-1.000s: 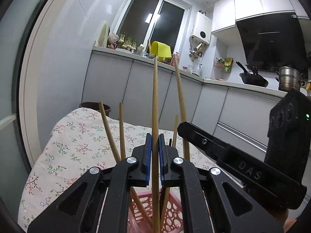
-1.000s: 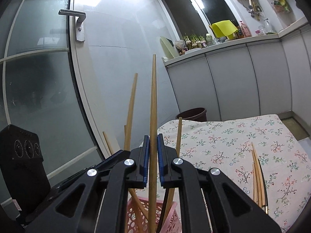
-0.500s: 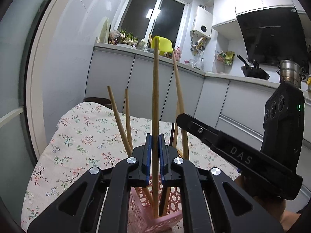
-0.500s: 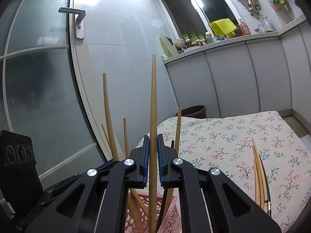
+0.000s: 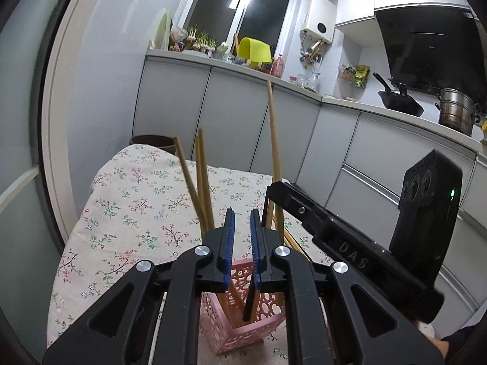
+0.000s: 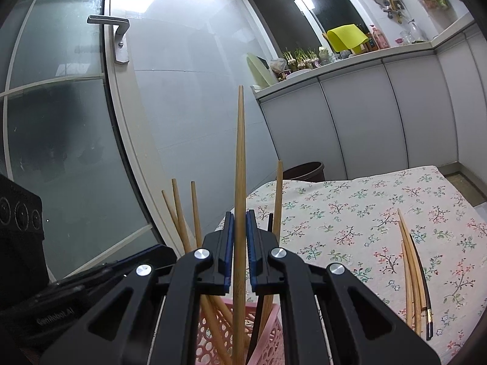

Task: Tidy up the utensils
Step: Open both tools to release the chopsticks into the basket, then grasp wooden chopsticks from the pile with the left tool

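Pink perforated plastic basket (image 5: 243, 331), square-sided, standing on a table under a white cloth with a small floral print (image 5: 134, 206); placed directly below both pairs of tongs. Contents: several light wooden chopsticks (image 5: 199, 182) standing on end and leaning against one another, plus at least one dark stick among them.

Left gripper (image 5: 242, 237), black with blue pads: jaws have just been opening and now stand a narrow gap apart, with nothing between the pads; the basket shows through the gap.

Right gripper (image 6: 239, 243), same make: jaws nearly closed, pads pressing on a single long tapered wooden chopstick (image 6: 240, 158), held upright, thin end up, lower end reaching down inside the basket. Seen from the left wrist view, this gripper comes in from the right, just beside the left one, above the basket.

Loose bundle of wooden chopsticks with one dark lacquered chopstick (image 6: 415, 276): lying flat on the cloth, well apart from the basket, to the right in the right wrist view.

Surroundings: grey kitchen cabinets (image 5: 231, 112), frosted glass door with metal handle (image 6: 117, 41).
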A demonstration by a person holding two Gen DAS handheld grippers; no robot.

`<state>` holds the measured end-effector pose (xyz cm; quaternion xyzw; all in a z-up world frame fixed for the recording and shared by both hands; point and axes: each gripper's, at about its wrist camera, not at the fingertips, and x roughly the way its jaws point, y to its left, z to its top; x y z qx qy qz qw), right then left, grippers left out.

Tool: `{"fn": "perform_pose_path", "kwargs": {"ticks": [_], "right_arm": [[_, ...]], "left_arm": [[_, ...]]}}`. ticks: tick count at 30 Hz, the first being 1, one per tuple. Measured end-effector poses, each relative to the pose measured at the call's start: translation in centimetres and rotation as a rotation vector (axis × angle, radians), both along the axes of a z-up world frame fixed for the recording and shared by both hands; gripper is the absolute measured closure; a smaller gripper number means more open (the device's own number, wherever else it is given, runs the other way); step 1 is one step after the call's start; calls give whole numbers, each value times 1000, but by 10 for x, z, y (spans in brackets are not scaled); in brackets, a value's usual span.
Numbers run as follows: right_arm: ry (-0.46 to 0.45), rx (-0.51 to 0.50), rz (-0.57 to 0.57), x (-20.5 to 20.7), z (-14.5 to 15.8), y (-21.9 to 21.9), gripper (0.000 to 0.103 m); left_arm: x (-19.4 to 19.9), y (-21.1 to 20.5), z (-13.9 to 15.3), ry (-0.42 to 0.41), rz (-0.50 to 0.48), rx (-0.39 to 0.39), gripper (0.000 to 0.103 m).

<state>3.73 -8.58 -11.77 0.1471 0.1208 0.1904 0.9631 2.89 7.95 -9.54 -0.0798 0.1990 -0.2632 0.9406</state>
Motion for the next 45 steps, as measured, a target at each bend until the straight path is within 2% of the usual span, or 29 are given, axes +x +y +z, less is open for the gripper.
{"fn": "perform_pose_path", "kwargs": {"ticks": [4, 7, 11, 12, 13, 14, 15, 16, 19, 22, 24, 27, 28, 29, 32, 34, 37, 39, 41, 45], "right_arm": [[23, 0, 16, -4, 1, -3, 94], [21, 1, -1, -9, 14, -15, 94], [13, -20, -48, -9, 46, -44, 91], [17, -30, -59, -7, 53, -52, 88], [37, -44, -65, -2, 63, -64, 79], [75, -64, -67, 6, 71, -75, 71], [125, -102, -83, 16, 80, -86, 53], [168, -144, -114, 24, 86, -96, 45], [321, -242, -143, 47, 94, -124, 45], [465, -314, -158, 62, 87, -151, 45], [543, -312, -174, 66, 74, -170, 45], [597, -195, -185, 60, 50, -208, 45], [619, -150, -189, 61, 36, -222, 45], [667, -146, -196, 65, 24, -228, 45], [690, -60, -206, 66, 3, -247, 45], [712, -46, -191, 69, -9, -249, 45], [716, -60, -172, 75, -15, -244, 45], [715, -33, -164, 78, -17, -245, 45], [727, -21, -169, 82, -22, -246, 45], [745, -37, -172, 85, -34, -245, 45]], "left_arm": [[-2, 10, 8, 47, 25, -10, 86], [-4, 9, 15, 104, 43, 21, 70], [-14, -2, 31, 90, 70, 88, 69], [-18, -7, 36, 86, 72, 107, 69], [-20, -12, 41, 83, 73, 118, 69], [-24, -19, 47, 81, 71, 130, 69], [-26, -23, 51, 81, 67, 134, 69], [-29, -31, 57, 85, 56, 138, 69], [-32, -63, 71, 112, 2, 158, 69], [-28, -99, 71, 161, -46, 195, 69], [-20, -124, 65, 217, -71, 223, 69], [-7, -163, 49, 283, -104, 277, 69], [1, -175, 40, 324, -101, 297, 69], [10, -184, 31, 371, -99, 303, 69], [42, -205, -6, 522, -59, 314, 69], [60, -213, -29, 594, -40, 323, 69], [88, -222, -55, 665, -4, 320, 69], [107, -223, -74, 716, 24, 323, 73], [115, -219, -84, 742, 41, 313, 81], [126, -223, -96, 755, 27, 310, 84]]}}
